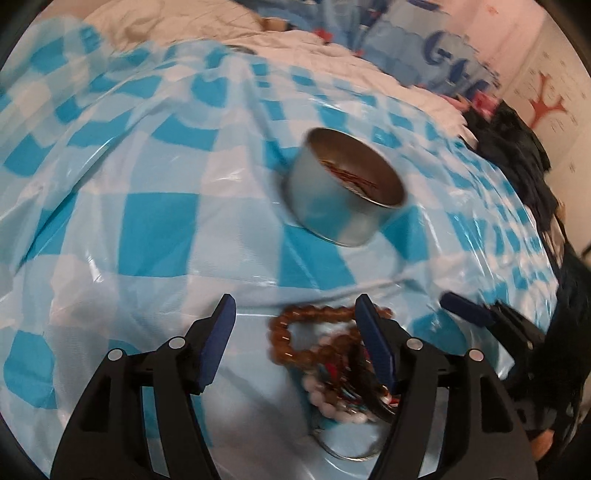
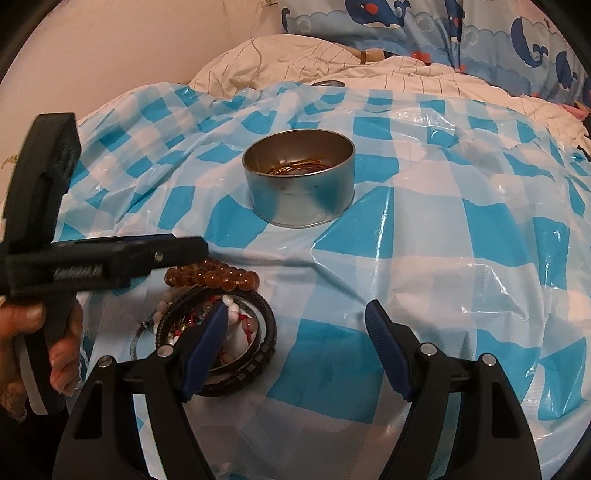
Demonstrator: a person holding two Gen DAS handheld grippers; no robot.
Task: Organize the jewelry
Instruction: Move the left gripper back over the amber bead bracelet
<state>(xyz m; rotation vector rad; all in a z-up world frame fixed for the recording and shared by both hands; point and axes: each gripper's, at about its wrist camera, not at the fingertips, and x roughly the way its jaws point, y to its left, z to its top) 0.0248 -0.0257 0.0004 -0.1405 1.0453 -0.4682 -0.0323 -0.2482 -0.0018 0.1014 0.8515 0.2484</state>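
A round metal tin (image 1: 341, 184) stands on the blue-and-white checked plastic sheet (image 1: 155, 221), with gold-red jewelry inside; it also shows in the right wrist view (image 2: 301, 182). A pile of bracelets lies near me: an amber bead bracelet (image 1: 295, 332), a white bead bracelet (image 1: 332, 404), a black ribbed bangle (image 2: 264, 354) and a metal ring (image 1: 343, 448). My left gripper (image 1: 295, 317) is open, its right finger over the pile. My right gripper (image 2: 297, 317) is open, its left finger above the black bangle. The left gripper (image 2: 162, 254) shows from the side in the right wrist view.
The sheet covers a bed with a white striped quilt (image 2: 295, 59) and whale-print pillows (image 2: 406, 22) at the back. Dark clothing (image 1: 517, 147) lies at the right edge in the left wrist view. A pink wall (image 2: 129, 44) is behind.
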